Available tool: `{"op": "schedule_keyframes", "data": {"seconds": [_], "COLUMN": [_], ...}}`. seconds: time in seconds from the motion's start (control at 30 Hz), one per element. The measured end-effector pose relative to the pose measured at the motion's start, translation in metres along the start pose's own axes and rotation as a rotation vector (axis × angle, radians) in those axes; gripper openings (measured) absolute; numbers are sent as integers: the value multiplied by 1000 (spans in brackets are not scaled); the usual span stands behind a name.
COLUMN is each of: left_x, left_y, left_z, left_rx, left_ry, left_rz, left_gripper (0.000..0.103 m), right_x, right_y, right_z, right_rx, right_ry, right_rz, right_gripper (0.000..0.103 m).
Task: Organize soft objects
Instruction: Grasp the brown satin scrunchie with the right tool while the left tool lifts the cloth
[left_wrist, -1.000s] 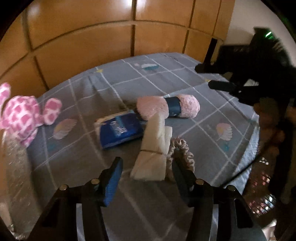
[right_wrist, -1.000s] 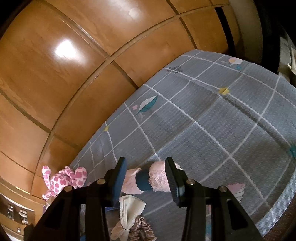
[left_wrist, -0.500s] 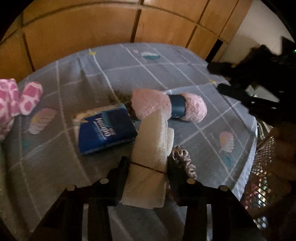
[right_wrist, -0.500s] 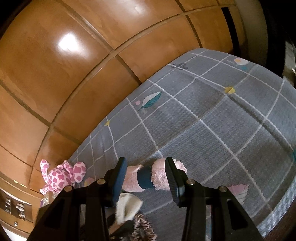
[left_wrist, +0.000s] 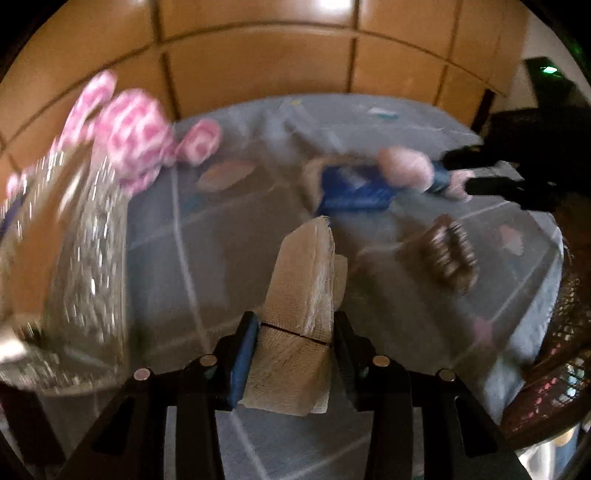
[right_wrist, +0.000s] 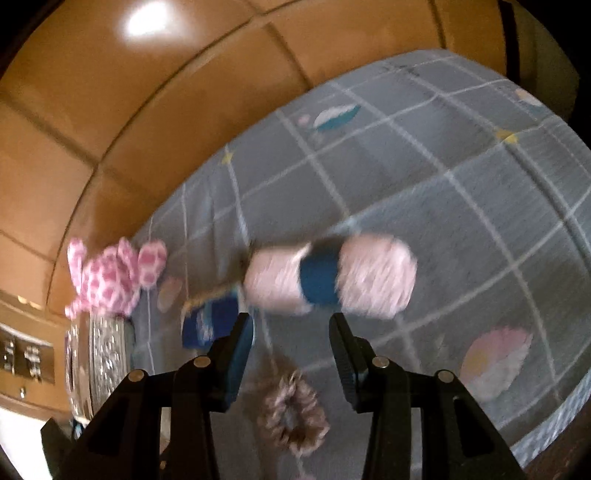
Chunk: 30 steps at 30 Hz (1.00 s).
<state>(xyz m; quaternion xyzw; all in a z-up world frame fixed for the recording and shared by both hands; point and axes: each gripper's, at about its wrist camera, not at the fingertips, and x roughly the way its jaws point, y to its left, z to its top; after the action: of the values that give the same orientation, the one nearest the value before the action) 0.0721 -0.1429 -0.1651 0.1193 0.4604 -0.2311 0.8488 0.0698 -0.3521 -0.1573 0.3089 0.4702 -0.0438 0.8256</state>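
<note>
The folded cream cloth is clamped in the left gripper above the bedspread (its far end unsupported); it could be dropped if swung. The right gripper, half open and empty, could be snagged on the scrunchie near the near edge.

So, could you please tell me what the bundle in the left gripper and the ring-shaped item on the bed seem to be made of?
The bundle looks like cream woven gauze or cotton, matte: a mesh weave shows. The ring looks like gathered brownish fabric, probably a scrunchie; blur leaves it uncertain.
</note>
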Motion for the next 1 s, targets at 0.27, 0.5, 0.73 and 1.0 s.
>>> {"op": "schedule_keyframes", "data": {"seconds": [0.27,0.5,0.73,1.0], "left_x": [12,15,12,-5], "left_y": [21,19,21,17], "left_z": [-15,-20,-16,9], "left_rx": [-58,-57,-70,-52], "left_ry": [13,-5,-1,-24], "left_rz": [-20,-22,-27,-39], "left_gripper": [47,47,42,42], "right_x": [25,29,29,30], "right_y": [19,31,42,41], "right_z": [-47,-72,-85,-83], "right_rx": [-88,-203,-280,-272], "right_ry": [120,70,24,18], "right_rz": [-145,-222,-254,-246], "right_gripper": [43,43,24,27]}}
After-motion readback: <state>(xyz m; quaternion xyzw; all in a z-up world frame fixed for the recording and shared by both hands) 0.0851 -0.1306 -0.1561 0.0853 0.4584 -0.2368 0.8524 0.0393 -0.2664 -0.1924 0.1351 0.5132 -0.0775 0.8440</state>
